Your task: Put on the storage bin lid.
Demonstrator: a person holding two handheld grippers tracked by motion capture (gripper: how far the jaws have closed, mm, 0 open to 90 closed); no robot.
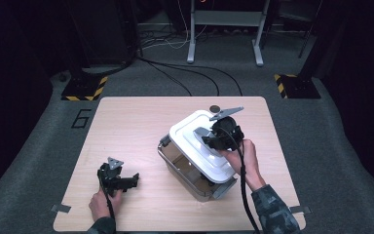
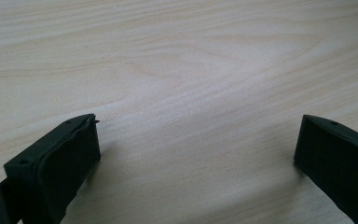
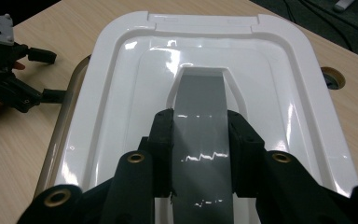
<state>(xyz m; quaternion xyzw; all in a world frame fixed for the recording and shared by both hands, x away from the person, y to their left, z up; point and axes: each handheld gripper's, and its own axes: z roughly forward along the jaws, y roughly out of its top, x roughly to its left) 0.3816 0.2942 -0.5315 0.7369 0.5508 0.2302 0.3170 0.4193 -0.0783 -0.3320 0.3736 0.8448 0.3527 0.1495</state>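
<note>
Right tool (image 3: 199, 140) clamped on grey lid handle (image 3: 200, 107) of storage box (image 1: 195, 168), left tool (image 2: 196, 154) jaws apart, resting on worktop (image 1: 126, 126)

Overhead light brightens the table (image 1: 126, 126) while the surrounding room stays dim; glare streaks the white lid (image 3: 279, 93), and the close jaws look soft.
</note>
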